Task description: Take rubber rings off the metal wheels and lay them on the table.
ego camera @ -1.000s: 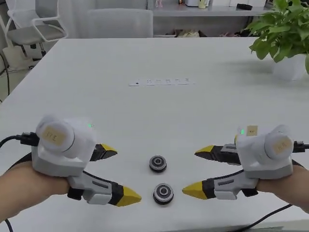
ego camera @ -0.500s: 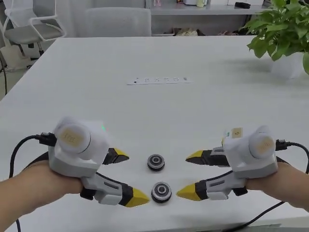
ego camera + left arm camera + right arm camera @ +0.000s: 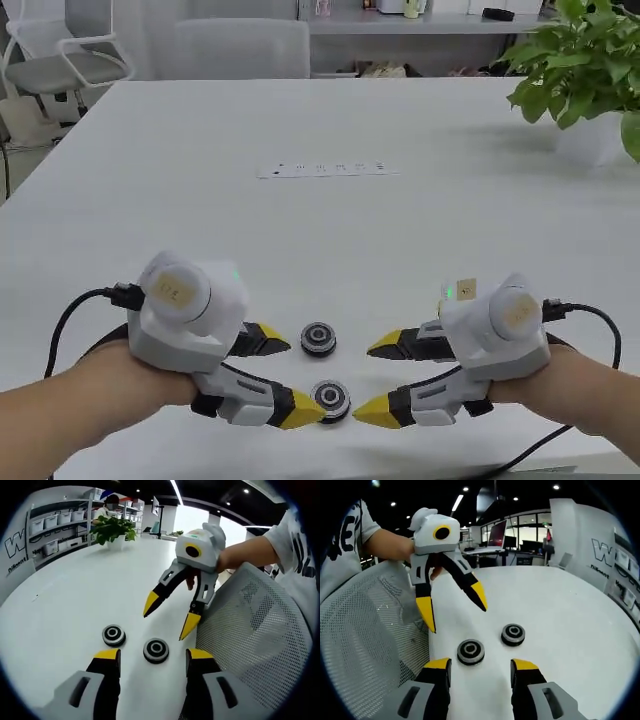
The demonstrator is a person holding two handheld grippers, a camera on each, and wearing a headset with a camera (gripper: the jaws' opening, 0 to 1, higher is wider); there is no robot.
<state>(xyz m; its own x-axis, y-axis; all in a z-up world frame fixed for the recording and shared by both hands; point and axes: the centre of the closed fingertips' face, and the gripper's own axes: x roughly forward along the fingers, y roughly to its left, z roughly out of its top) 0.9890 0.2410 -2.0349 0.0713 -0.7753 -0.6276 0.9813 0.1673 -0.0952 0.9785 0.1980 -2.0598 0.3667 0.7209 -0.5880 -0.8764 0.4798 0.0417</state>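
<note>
The near wheel (image 3: 330,398) and the far wheel (image 3: 318,338) lie flat on the smooth white table (image 3: 330,220), hubs facing straight up. Each is a round metal disc with a black rubber ring (image 3: 145,651) round it, so there's no real long axis. The far wheel sits just beyond the near wheel. The left gripper (image 3: 290,378) is just left of the near wheel and the right gripper (image 3: 368,380) just right of it. Both yellow-tipped claws are spread wide, gripping nothing.

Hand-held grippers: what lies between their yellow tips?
In the head view, the near wheel and far wheel lie between the left hand-held gripper and right hand-held gripper.
</note>
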